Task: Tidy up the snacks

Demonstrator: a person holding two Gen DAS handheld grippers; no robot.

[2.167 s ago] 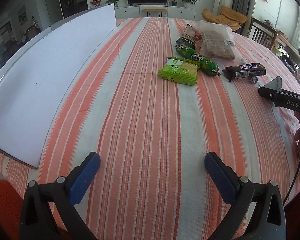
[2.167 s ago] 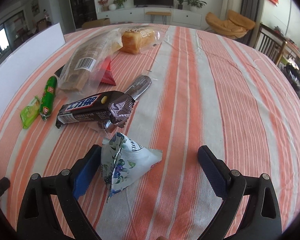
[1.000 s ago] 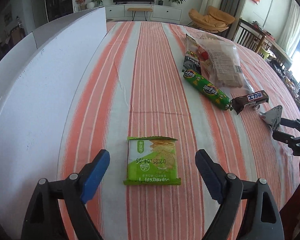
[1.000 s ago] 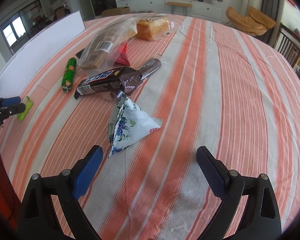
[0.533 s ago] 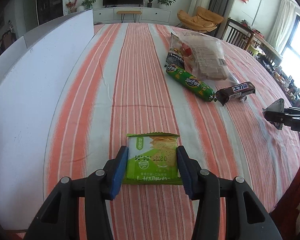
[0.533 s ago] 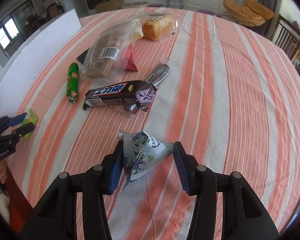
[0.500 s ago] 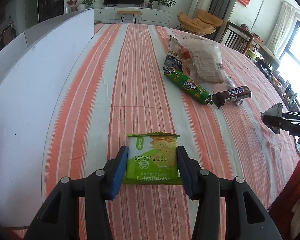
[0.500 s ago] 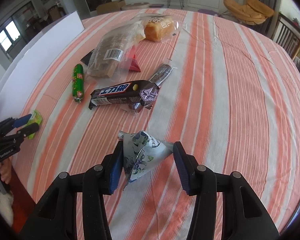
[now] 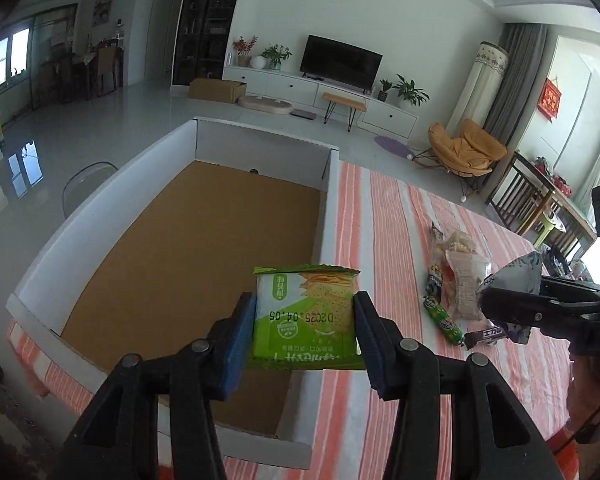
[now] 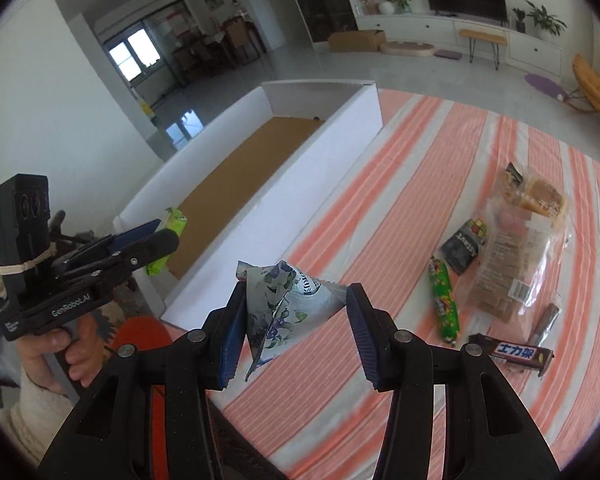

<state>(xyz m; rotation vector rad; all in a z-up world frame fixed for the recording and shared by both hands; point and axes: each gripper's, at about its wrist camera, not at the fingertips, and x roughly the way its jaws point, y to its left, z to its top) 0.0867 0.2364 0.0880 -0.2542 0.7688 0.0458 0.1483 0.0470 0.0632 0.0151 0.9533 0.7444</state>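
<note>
Hanging above white box [image 9: 328, 200]: clamped cracker packet [image 9: 306, 316].

This is a home's open living room: a black flat-screen television [image 9: 341, 63] stands on a long white low cabinet [image 9: 320, 94] with potted green plants [image 9: 410, 91], beside a mustard-yellow lounge chair [image 9: 466, 148] and grey floor-length curtains [image 9: 514, 80].

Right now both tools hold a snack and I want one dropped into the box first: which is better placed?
Left. The left tool holds the green cracker pack at the white box wall, partly over the brown floor. The right tool with the floral pouch is over the striped tablecloth, beside the box.
</note>
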